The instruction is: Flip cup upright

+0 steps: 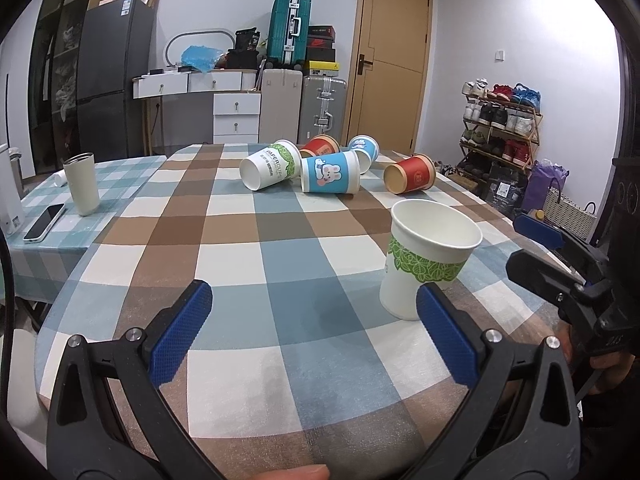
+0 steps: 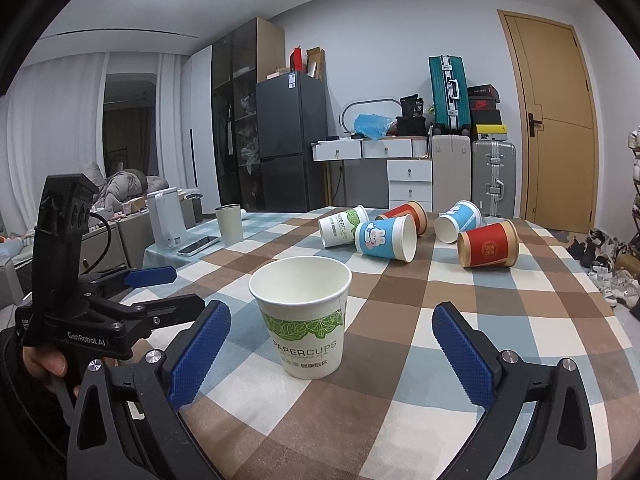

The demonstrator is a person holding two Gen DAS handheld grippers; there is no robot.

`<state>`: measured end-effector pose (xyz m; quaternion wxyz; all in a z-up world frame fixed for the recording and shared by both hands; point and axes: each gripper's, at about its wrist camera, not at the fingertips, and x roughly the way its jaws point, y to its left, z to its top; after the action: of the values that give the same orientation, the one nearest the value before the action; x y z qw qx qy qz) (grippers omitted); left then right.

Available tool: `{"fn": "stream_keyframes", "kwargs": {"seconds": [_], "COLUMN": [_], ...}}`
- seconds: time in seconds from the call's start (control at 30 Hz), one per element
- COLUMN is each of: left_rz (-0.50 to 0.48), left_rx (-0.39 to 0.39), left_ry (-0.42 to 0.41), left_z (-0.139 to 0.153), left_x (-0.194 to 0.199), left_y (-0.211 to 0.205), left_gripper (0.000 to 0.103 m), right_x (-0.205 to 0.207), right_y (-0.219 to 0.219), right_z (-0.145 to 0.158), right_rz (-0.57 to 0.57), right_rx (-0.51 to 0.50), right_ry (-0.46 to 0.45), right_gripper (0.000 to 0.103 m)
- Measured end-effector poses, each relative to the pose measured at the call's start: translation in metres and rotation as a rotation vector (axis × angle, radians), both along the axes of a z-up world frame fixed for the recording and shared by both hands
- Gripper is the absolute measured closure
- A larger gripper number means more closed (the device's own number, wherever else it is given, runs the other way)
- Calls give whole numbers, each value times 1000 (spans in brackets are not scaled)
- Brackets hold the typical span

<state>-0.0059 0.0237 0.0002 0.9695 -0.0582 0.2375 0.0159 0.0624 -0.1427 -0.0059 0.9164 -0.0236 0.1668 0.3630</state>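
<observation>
The green-leaf cup [image 2: 302, 320] stands upright on the checked surface [image 2: 400, 400] between the right gripper's [image 2: 332, 348] wide-open, empty jaws, the left gripper [image 1: 314, 332] also gapes empty, and a careless bump could tip it over again.

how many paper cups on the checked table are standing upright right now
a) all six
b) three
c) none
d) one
d) Only the white cup with the green leaf band stands mouth-up, near the grippers; the other five, such as the blue bunny cup and the red cup, lie on their sides farther back.
</observation>
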Motion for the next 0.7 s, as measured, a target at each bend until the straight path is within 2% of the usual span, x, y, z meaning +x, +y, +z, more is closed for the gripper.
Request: {"fn": "stream_keyframes", "kwargs": {"seconds": [0.33,0.7], "left_rz": [-33,-45], "left_rx": [31,30], "left_ry": [-43,-53], "left_z": [4,4], "left_x": [-5,-6], "left_y": [-10,-12], "left_gripper": [1,1], "right_x": [-9,-11], "right_y": [-4,-2], "right_z": [1,2], "right_rz": [12,13], "right_rx": [16,12], "right_ry": [-47,-75], "right_gripper": [0,0]}}
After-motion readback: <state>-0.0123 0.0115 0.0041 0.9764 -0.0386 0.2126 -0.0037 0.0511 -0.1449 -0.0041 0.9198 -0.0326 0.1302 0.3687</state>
